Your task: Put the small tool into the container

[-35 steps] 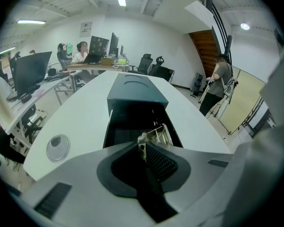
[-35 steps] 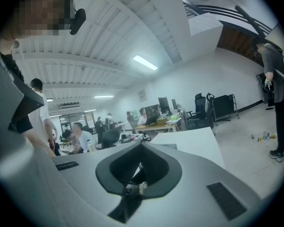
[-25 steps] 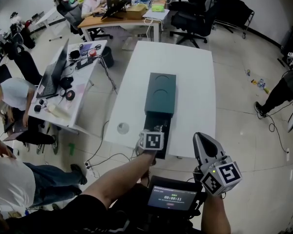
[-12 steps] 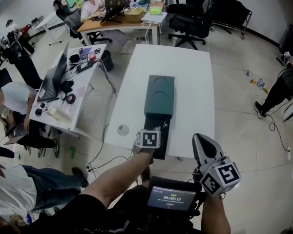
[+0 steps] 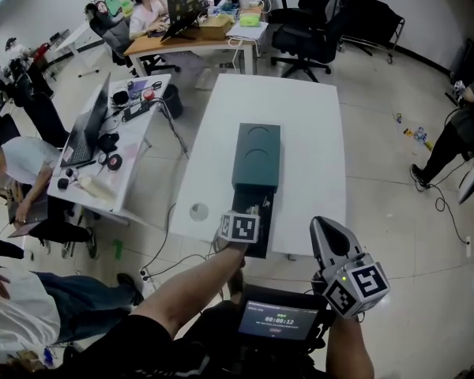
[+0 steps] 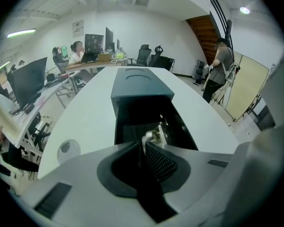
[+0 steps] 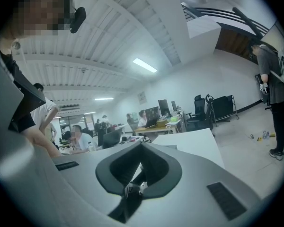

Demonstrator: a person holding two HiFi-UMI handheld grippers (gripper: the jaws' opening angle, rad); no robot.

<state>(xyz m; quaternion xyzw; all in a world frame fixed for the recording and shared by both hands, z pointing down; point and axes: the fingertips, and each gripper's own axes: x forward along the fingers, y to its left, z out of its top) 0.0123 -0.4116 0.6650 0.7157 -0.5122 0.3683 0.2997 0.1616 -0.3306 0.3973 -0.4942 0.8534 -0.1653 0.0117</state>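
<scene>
**Tool over the open drawer — not yet let go**

The task looks close to done, but the release is left. The left gripper (image 6: 144, 144) reaches over the near end of the white table (image 5: 308, 125), its jaws pinched narrow on the small metal tool (image 6: 155, 135). The tool's far end hangs inside the mouth of the pulled-out drawer (image 5: 270, 221). By my reading, the jaws need only part and draw away.

The dark green container (image 5: 258, 152) lies lengthwise along the table, lid closed, with the drawer open toward the person. The drawer's inside is dark — apart from the held tool, I can make out nothing in it.

The right gripper (image 5: 322, 227) is held near the body, right of the drawer, its jaws drawn together and empty.
</scene>
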